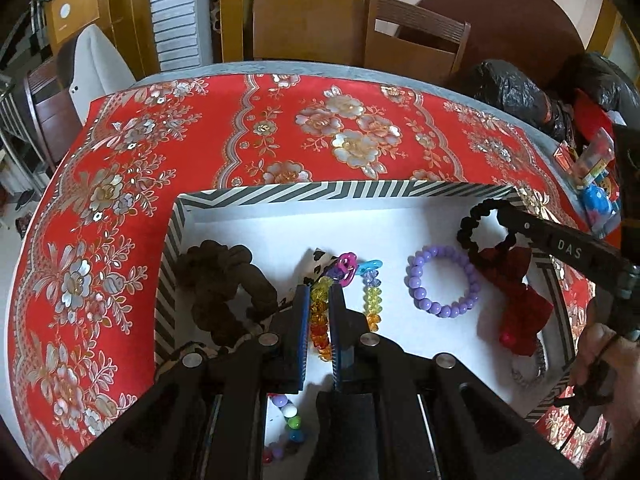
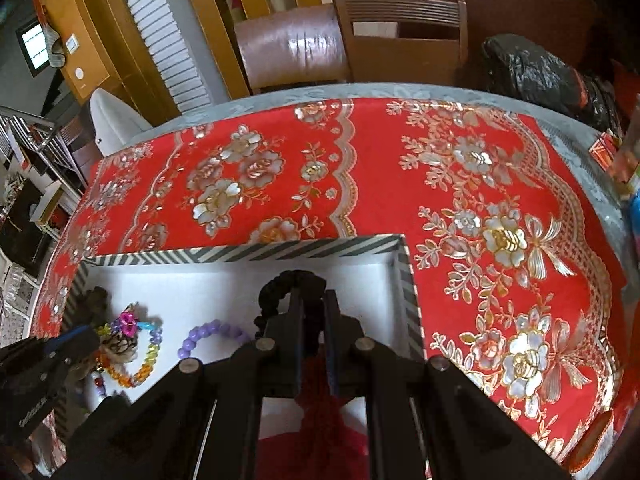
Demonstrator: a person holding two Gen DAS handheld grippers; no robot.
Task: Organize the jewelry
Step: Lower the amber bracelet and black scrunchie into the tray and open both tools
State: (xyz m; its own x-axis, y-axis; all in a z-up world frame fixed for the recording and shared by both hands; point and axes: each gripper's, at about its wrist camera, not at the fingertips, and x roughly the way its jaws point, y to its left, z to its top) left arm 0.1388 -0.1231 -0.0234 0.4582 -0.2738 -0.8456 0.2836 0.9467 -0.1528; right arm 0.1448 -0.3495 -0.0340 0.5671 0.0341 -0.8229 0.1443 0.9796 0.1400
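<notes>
Both grippers lowering jewelry into the striped box.

The left gripper (image 1: 319, 300) is clamped on a rainbow bead bracelet (image 1: 320, 320); the right gripper (image 2: 313, 300) is pinched shut on a black scrunchie (image 2: 288, 284), both inside the box (image 1: 320, 194). Next, probably: set down, release. Red cloth (image 2: 332, 420) under the right jaws is partly hidden.

One striped box (image 1: 304, 194) on the desk (image 1: 280, 128). Inside: one purple bead bracelet (image 1: 442, 282), one rainbow crystal bracelet (image 1: 320, 320), one string of mixed coloured beads (image 1: 290, 420), one brown scrunchie (image 1: 224, 292), one black scrunchie (image 1: 478, 224), one red bow (image 1: 516, 300). Two tools: left tool (image 1: 320, 300), right tool (image 2: 312, 308). Two wooden chairs (image 1: 416, 36) behind the desk.
</notes>
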